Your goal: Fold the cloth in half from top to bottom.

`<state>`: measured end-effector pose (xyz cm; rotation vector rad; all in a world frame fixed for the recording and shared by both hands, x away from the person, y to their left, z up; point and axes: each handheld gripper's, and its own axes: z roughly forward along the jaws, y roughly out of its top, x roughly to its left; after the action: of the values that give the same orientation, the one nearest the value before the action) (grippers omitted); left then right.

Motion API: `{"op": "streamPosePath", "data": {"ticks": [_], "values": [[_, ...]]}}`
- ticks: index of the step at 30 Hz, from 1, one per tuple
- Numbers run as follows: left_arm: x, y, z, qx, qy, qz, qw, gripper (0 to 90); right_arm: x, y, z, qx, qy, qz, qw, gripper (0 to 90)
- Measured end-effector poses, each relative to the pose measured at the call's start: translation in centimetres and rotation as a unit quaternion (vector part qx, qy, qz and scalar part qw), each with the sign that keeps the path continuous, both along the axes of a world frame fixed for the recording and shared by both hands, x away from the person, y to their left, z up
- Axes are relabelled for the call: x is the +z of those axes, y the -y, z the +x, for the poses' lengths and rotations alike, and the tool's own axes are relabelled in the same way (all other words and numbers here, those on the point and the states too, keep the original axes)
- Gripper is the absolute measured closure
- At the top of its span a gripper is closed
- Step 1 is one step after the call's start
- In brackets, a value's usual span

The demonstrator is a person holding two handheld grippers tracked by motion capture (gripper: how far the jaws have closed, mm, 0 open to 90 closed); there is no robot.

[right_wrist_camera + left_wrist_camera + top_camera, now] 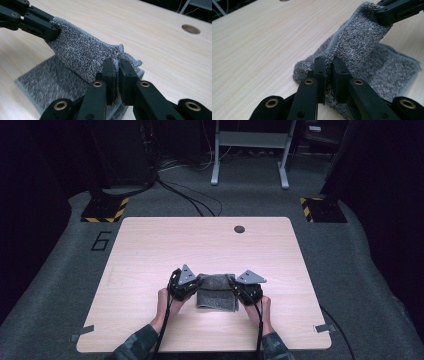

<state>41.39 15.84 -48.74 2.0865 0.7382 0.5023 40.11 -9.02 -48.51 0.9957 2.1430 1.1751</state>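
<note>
Mid-fold on grey towel (pixel 217 292): left gripper (pixel 192 286) at nine o'clock, right gripper (pixel 239 286) at three, both pinching its raised edge; next, lowering flat toward six.

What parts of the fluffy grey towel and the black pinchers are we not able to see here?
- Grey towel, high view: its side edges are covered by the left gripper and the right gripper.
- Left gripper view: the towel edge pinched between the jaws is hidden by the pads.
- Right gripper view: the towel's near end is cut off by the bottom edge.
- How many layers are folded: cannot tell.
</note>
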Motion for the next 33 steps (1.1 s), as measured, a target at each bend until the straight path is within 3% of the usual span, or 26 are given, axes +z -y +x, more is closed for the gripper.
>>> {"op": "streamPosePath", "data": {"ticks": [6, 11, 14, 17, 21, 24, 27, 30, 33], "values": [[-1.3, -0.1, -0.9, -0.021, -0.038, -0.001, 0.999, 75.1, -1.1, 0.3, -1.2, 0.005, -0.018, -0.002, 0.9998, 81.0], [-1.2, -0.5, -2.2, -0.031, -0.058, -0.008, 0.9978, 52.0, -0.8, 1.1, -3.0, 0.016, -0.019, 0.006, 0.9997, 74.9], [-0.6, -1.0, -3.1, -0.029, -0.054, -0.02, 0.9979, 41.9, -0.2, 1.6, -3.9, 0.015, -0.01, 0.01, 0.9998, 73.9], [0.4, -1.6, -3.5, -0.026, -0.041, -0.029, 0.9984, 38.0, 0.9, 2.1, -4.5, 0.015, -0.001, 0.026, 0.9995, 72.8], [1.3, -2.1, -2.5, -0.008, -0.031, -0.037, 0.9988, 35.5, 2.2, 2.1, -3.9, 0.009, 0.007, 0.037, 0.9993, 70.5], [1.1, -2.2, -1.1, 0.01, -0.043, -0.036, 0.9984, 35.2, 2.1, 1.7, -2.8, 0.003, -0.009, 0.03, 0.9995, 69.4], [-0.1, -1.8, 0.0, 0.015, -0.078, -0.019, 0.9966, 32.7, 1.0, 0.8, -1.8, 0.004, -0.038, 0.015, 0.9991, 67.7], [-1.1, -1.4, -0.2, 0.006, -0.094, 0.005, 0.9955, 31.4, -0.4, 0.2, -1.7, 0.008, -0.066, -0.001, 0.9978, 65.7], [-2.0, -1.2, -0.7, 0.001, -0.097, 0.025, 0.995, 30.3, -1.9, 0.0, -1.7, 0.012, -0.085, -0.019, 0.9961, 64.2]]}}
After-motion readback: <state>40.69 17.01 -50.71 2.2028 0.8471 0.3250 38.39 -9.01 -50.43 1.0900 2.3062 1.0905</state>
